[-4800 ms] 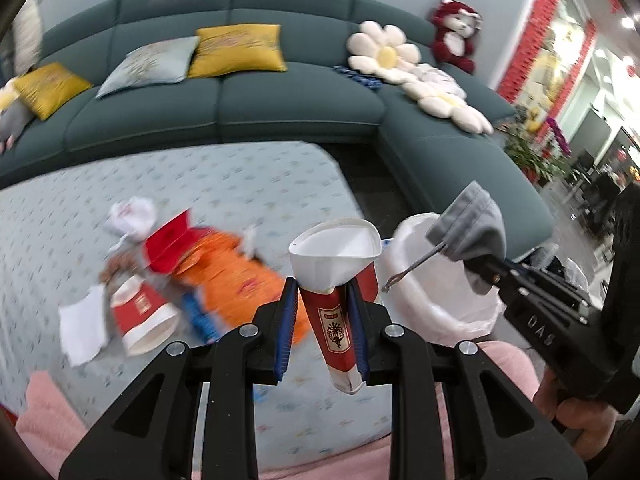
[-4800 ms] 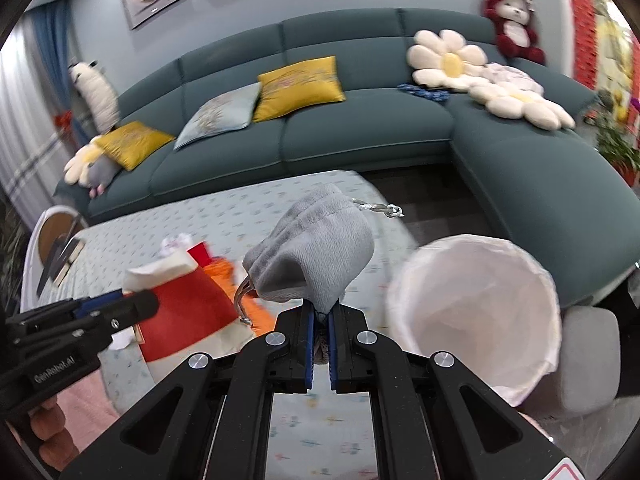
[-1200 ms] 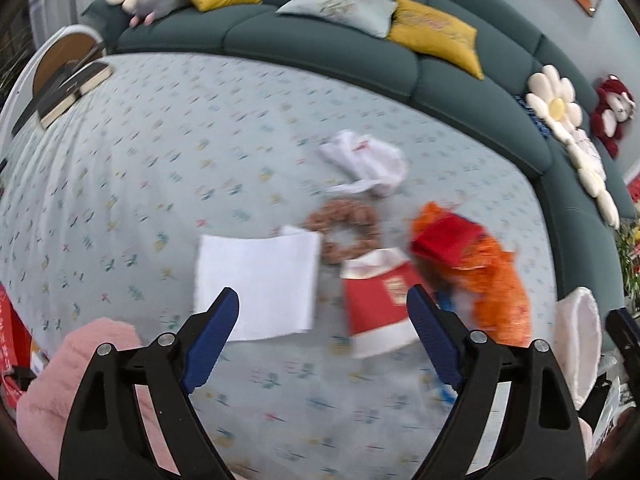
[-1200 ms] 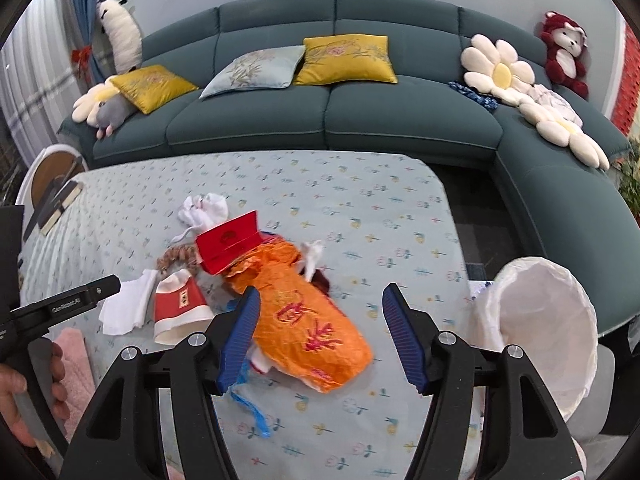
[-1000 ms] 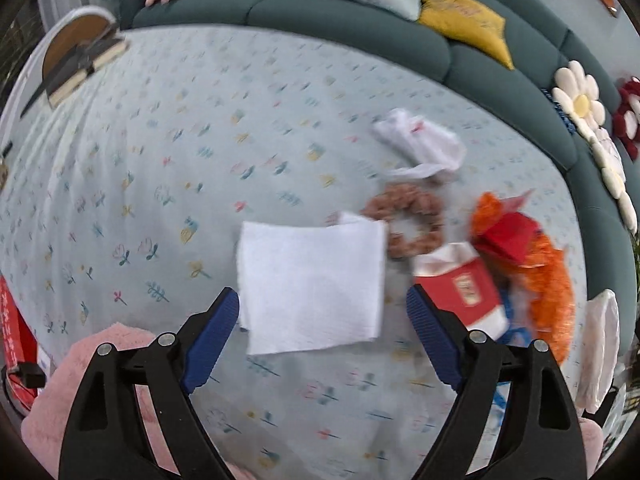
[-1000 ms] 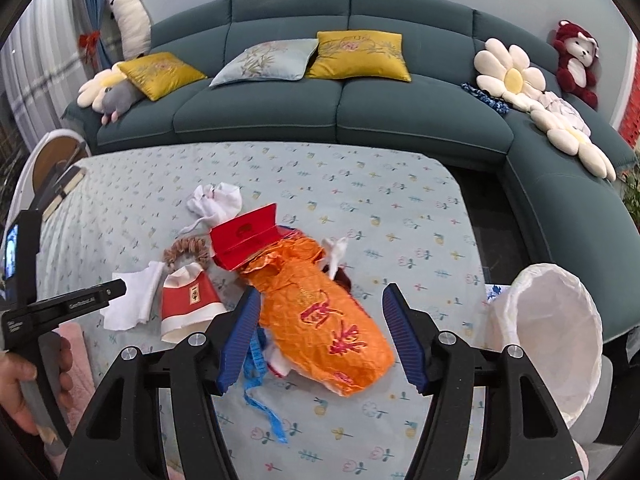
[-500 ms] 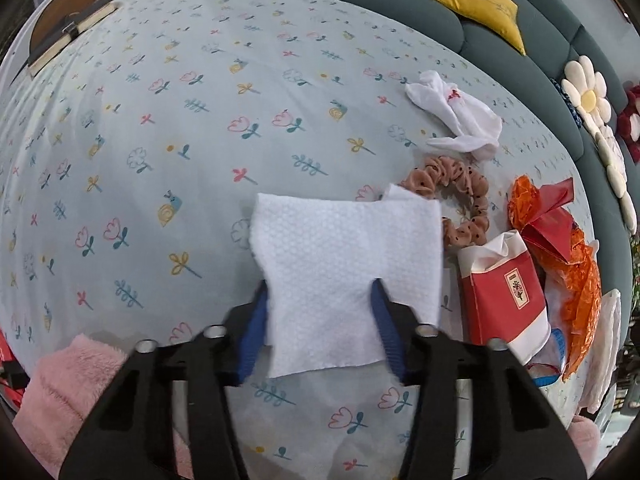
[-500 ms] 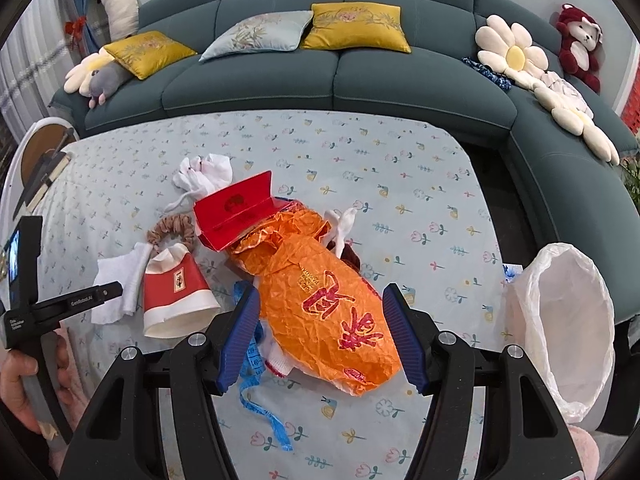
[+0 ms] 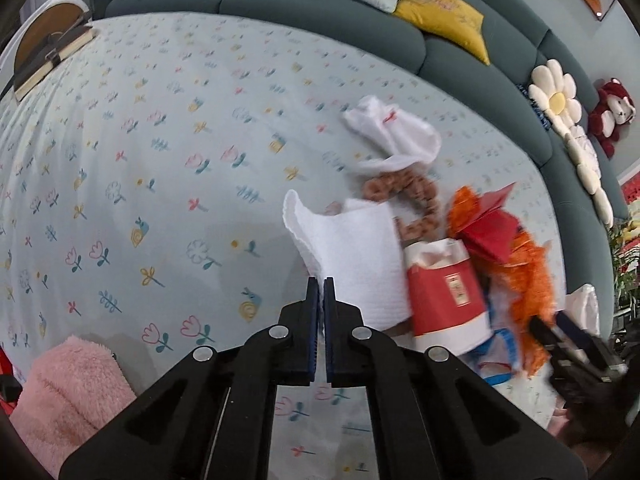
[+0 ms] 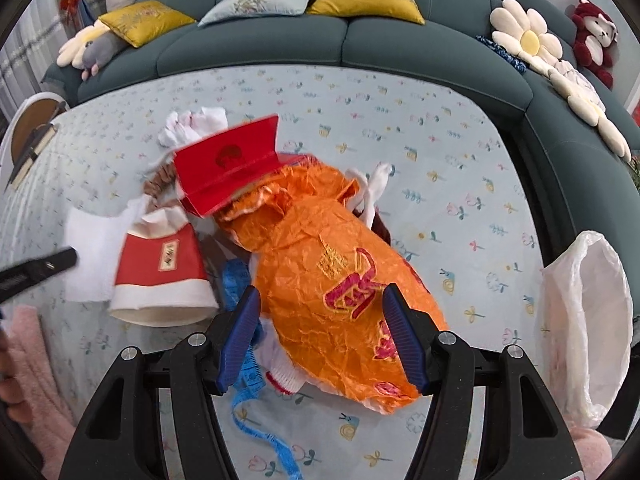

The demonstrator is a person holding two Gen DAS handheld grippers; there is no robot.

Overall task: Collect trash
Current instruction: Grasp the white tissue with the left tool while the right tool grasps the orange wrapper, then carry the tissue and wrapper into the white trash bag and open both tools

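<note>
Under the left tool [image 9: 319,285], clenched on the white tissue [image 9: 356,256], its near edge is hidden.

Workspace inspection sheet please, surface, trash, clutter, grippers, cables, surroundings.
Surface: floral tablecloth.
Job's things: white napkin, red paper cup on its side, orange wrapper, red envelope, bin bag at the table edge.
Clutter: brown scrunchie, blue tape measure, white cloth.
Grippers: left gripper just closed on napkin's edge; right gripper open over wrapper.
Cables: nothing seen.
Surroundings: teal sofa, cushions, plush toys.
</note>
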